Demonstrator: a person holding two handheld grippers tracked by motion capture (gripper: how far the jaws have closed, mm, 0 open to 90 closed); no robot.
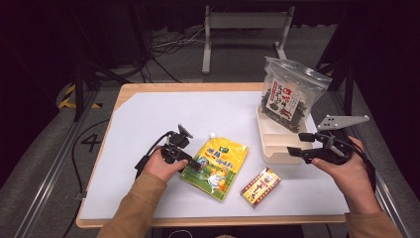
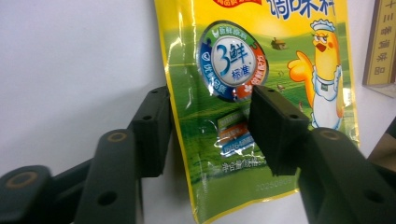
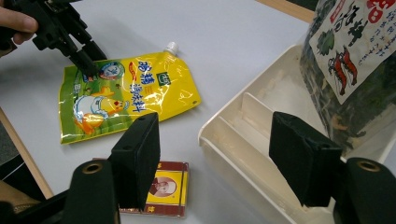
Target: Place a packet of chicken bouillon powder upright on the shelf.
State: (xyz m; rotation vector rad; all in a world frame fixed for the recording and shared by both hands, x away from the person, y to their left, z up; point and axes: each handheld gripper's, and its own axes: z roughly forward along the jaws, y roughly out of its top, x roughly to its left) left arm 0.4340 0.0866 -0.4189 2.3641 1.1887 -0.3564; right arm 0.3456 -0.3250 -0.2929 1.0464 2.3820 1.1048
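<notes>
The yellow pouch [image 1: 216, 166] lies flat on the white table [image 1: 148, 119], spout toward the far side, between the left gripper [image 1: 190, 163] and the red box [image 1: 260, 186]. The left gripper's jaws straddle the pouch's near-left edge, one outside on bare table, the other over the print; whether the pads press it I cannot tell. The table to its left lies open. The right gripper [image 1: 297, 144] hovers with jaws wide and nothing between them at the tray's [image 1: 277, 154] near corner. A seaweed bag [image 1: 287, 96] stands in the tray's far end.
</notes>
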